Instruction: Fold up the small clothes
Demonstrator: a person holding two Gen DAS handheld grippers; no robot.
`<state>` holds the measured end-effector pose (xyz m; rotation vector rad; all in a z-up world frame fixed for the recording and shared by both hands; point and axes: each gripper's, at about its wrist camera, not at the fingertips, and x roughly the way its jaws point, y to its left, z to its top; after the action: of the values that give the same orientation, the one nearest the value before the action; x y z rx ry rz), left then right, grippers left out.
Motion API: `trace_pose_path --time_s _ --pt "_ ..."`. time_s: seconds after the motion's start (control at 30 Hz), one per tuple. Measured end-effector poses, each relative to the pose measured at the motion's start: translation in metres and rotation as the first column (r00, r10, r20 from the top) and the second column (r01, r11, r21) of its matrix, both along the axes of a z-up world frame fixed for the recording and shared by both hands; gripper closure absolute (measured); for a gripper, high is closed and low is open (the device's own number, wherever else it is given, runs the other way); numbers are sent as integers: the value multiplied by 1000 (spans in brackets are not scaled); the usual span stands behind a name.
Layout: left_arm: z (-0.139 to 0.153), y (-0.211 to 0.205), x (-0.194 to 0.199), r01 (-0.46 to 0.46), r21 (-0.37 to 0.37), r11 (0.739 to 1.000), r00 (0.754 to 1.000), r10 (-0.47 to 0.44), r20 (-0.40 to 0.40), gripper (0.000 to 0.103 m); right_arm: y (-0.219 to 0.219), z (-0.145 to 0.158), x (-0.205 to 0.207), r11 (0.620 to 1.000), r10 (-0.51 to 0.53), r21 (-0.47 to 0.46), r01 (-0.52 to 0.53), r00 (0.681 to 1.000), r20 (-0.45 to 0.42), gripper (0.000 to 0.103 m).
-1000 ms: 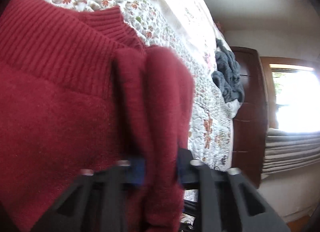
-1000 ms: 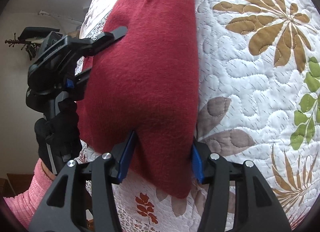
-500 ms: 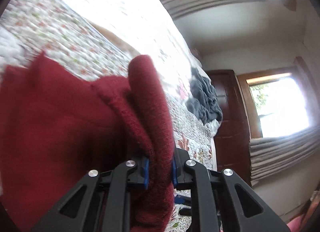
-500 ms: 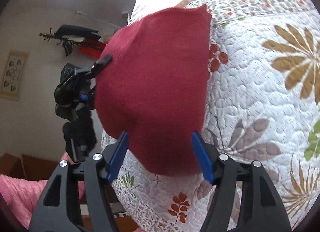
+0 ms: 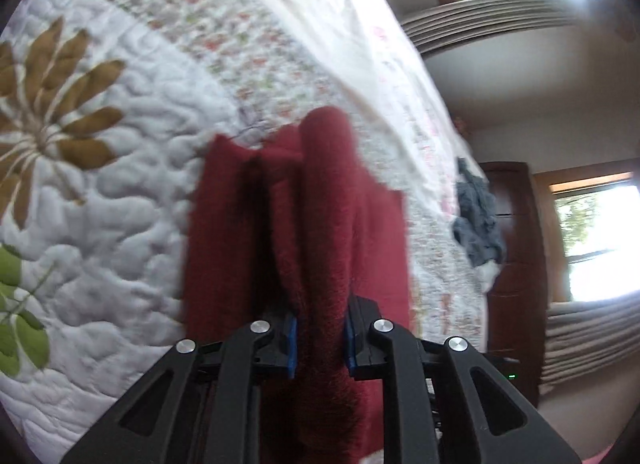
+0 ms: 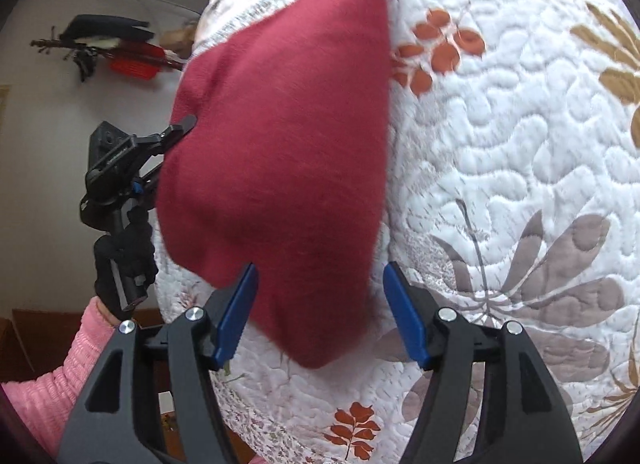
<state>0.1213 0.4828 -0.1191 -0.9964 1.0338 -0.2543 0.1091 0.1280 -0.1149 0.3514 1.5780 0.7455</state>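
- Sweater [image 5: 320, 224], dark red and fuzzy, hangs bunched in a thick fold over the quilt [image 5: 120, 204] on the bed; in the right wrist view it [image 6: 288, 152] drapes in a broad sheet from its far corner down to a rounded lower tip.
- My left gripper [image 5: 319, 338] is clamped on a gathered ridge of the sweater, the blue pads pressing the cloth from both sides.
- From the right wrist view, that left gripper [image 6: 176, 136] bites the sweater's left edge, held by my gloved left hand [image 6: 124, 260] with a pink sleeve [image 6: 60, 376] below it.
- My right gripper [image 6: 320, 312] stands with its fingers wide apart; the lower tip of the sweater hangs between the blue pads [image 6: 236, 316], and I cannot tell whether it touches either one.
- The quilt is white with stitched swirls and leaf and flower patches in brown, orange, grey and green.
- A grey-blue cloth [image 5: 478, 220] lies at the far edge of the bed, near a dark wooden door [image 5: 520, 264].
- A window [image 5: 600, 240] is bright beyond the door.
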Motion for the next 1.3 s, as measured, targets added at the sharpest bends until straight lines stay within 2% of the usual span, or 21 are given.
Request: trace_pose_path --time_s 0.1,0.13,0.2,0.27,0.37,0.47,0.5,0.53,0.57,0.6,0.67,0.73,0.8,0.93,1.03,1.1,1.13,1.17,1.2,1.23,1.3 --pt "4 2 -9 -9 -1 1000 1000 9 -8 73 8 -1 -3 1000 5 -7 -5 1000 -9 38" --pt "12 3 -15 -17 26 1000 1000 17 -4 71 11 0 -3 1000 7 -8 -8 1000 -7 38" --pt "31 3 -32 -22 71 997 999 20 27 56 15 1 -4 1000 11 -4 -11 1000 -6 38" --pt "46 2 -49 -15 108 994 999 11 35 48 17 1 -5 1000 11 -1 -11 1000 -11 38" --pt "63 -20 -73 66 138 988 997 -72 41 45 18 -3 -8 1000 10 -2 -10 999 -34 38" --pt "55 -37 -86 131 148 980 991 -132 -3 41 20 -12 -9 1000 17 -4 -17 998 -62 38" --pt "47 -43 -88 152 154 976 988 -149 -34 42 22 -13 -10 1000 21 -4 -22 997 -72 39" --pt "40 -47 -86 162 168 972 986 -154 -59 44 24 -14 -10 1000 28 -4 -28 997 -78 48" --pt "33 -48 -86 167 181 969 984 -153 -88 56 28 -12 -10 999 33 -3 -33 997 -77 54" --pt "25 -46 -86 164 169 972 984 -148 -103 79 31 -7 -11 999 44 -9 -45 997 -58 58" --pt "16 -37 -87 135 126 983 987 -121 -110 90 37 3 -11 998 68 -13 -69 997 -23 70" --pt "16 -27 -91 113 94 989 991 -106 -84 92 33 11 -17 996 84 4 -84 996 4 75" --pt "19 -22 -98 119 108 987 991 -112 -68 92 35 14 -18 996 87 12 -87 996 14 77" --pt "-1 -21 -104 139 118 983 985 -126 -115 92 33 -14 -18 993 97 -65 -99 995 -38 78" --pt "-19 -18 -101 124 72 990 984 -113 -141 92 32 -23 -14 990 105 -86 -110 993 -53 76" --pt "-15 -16 -98 127 61 990 984 -118 -137 85 35 -17 -12 987 131 -95 -133 991 -30 67" --pt "-9 -15 -97 135 64 989 983 -126 -136 84 35 -12 -11 985 136 -103 -137 991 -18 56" --pt "-3 -14 -96 141 68 988 982 -130 -134 76 33 -7 -8 985 136 -106 -136 991 -6 45" --pt "7 -12 -95 150 83 985 982 -139 -131 62 29 0 -3 987 130 -100 -127 991 18 44" --pt "16 -11 -94 149 93 984 983 -137 -123 56 25 6 3 990 119 -85 -115 992 40 44" --pt "35 -3 -91 117 109 987 992 -111 -60 48 19 14 16 995 83 -57 -80 995 52 43"
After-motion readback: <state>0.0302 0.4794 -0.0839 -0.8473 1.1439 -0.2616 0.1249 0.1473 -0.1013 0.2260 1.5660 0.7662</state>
